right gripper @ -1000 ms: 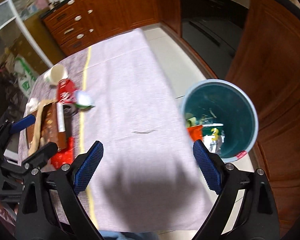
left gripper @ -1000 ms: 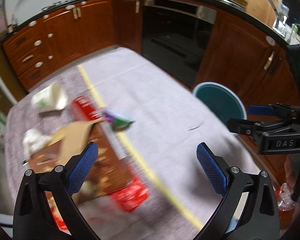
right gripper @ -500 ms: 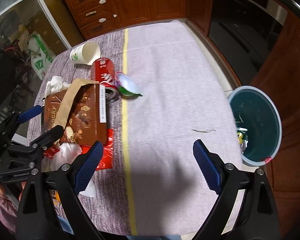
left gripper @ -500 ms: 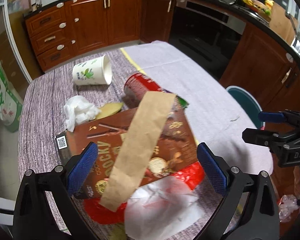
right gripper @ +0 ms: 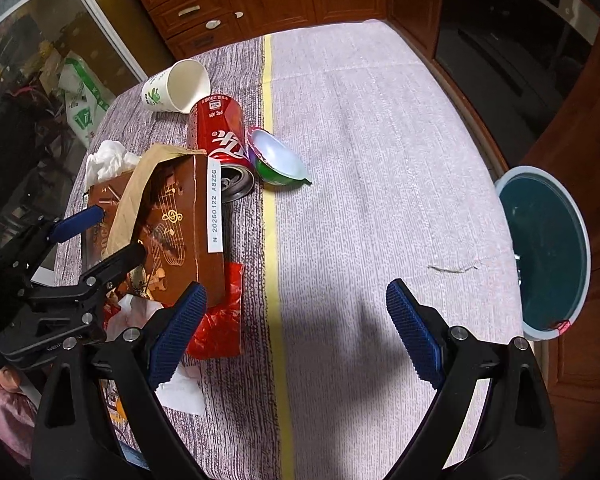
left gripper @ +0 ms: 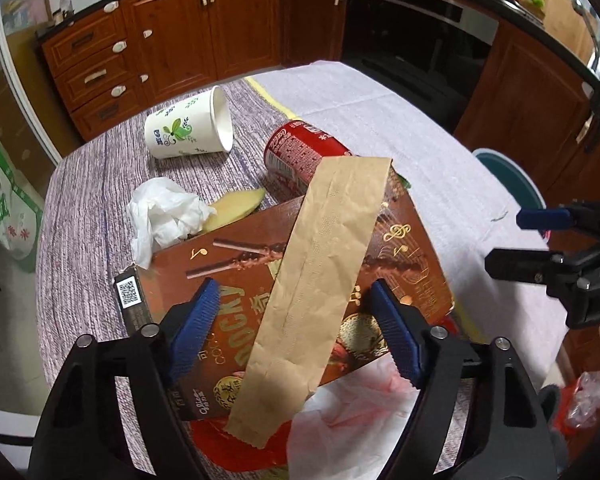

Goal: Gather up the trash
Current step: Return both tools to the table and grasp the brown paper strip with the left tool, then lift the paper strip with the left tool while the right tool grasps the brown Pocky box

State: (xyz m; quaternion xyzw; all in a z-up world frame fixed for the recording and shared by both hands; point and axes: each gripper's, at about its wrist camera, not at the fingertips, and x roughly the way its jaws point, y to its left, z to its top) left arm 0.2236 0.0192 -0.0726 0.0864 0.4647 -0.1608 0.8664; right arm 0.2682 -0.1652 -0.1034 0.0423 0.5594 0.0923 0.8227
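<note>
2 grippers hung over the table [right gripper: 380, 128]: left gripper [left gripper: 296, 330], jaws just narrowing astride the paper strip [left gripper: 320, 280] on the brown box [left gripper: 400, 256], not yet pinching; right gripper [right gripper: 296, 336] spread, empty. Risked sliding the loose strip off, or nudging the can [left gripper: 304, 156] into rolling.

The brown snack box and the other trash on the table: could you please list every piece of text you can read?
"N 20260122 A8ZSG": white strip on the brown snack box.
"OCKY", first letter hidden: box front.
"200": top of the red can; the rest is too small.
Paper cup: print too blurred to read.
</note>
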